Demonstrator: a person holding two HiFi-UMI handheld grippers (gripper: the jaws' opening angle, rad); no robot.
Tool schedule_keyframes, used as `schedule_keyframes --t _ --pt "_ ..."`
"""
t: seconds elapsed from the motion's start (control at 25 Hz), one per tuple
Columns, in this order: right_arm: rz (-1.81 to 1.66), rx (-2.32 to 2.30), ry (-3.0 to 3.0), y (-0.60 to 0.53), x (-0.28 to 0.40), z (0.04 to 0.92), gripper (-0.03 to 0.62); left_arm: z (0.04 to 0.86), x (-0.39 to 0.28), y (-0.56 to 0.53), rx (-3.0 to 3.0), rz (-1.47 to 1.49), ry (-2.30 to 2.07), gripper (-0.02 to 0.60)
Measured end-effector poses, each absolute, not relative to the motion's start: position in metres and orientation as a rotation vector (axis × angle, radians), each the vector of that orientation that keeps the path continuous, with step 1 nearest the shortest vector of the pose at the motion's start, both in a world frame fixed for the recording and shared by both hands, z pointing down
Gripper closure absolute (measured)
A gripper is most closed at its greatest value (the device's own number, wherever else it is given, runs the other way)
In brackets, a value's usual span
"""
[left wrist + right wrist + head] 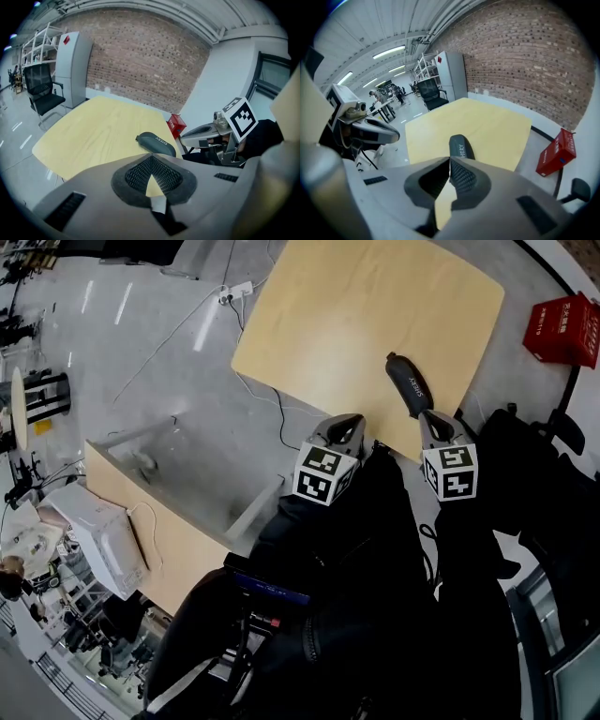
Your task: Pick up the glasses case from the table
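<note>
Pale wood-look top on the table (375,315), smooth, with fine grain and a soft matt sheen. Dark glasses case (410,385) with a smooth, slightly satin shell; plastic or leatherette, cannot tell which. Grey matt plastic bodies on the left gripper (151,158) and the right gripper (449,160); black rubbery pads (140,176), rough with a fine ribbed pattern. Polished grey floor (169,343), glossy, with light reflections. Rough red-brown brick on the wall (140,61). Black matt cloth on the sleeves (375,549).
</note>
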State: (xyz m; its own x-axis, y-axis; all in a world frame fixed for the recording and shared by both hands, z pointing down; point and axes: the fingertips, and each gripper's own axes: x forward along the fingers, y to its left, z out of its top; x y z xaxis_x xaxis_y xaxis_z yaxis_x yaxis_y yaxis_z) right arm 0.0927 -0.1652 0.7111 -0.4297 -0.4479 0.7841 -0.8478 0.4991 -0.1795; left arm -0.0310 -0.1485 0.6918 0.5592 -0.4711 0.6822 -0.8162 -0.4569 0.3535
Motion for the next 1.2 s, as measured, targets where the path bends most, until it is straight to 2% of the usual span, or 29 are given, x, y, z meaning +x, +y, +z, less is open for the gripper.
schedule_keyframes --t 0.44,0.52,0.8,0.96,1.2 --pt "0.723 1.000 -2.028 -0.179 0.086 0.736 0.578 0.709 -0.037 -0.147 2.099 0.682 -0.995 0.581" --pt "0.716 0.997 -2.026 -0.181 0.083 0.738 0.546 0.711 -0.038 -0.146 2.098 0.682 -0.995 0.581" --pt "0.679 1.015 -1.974 -0.193 0.083 0.758 0.349 0.718 -0.044 -0.144 2.085 0.688 -0.997 0.581" --pt "0.648 1.007 -1.932 -0.197 0.088 0.778 0.273 0.719 -0.044 -0.142 2.085 0.683 -1.004 0.581" --pt "0.661 0.938 -1.892 -0.192 0.085 0.803 0.252 0.720 -0.048 -0.137 2.067 0.687 -0.998 0.581"
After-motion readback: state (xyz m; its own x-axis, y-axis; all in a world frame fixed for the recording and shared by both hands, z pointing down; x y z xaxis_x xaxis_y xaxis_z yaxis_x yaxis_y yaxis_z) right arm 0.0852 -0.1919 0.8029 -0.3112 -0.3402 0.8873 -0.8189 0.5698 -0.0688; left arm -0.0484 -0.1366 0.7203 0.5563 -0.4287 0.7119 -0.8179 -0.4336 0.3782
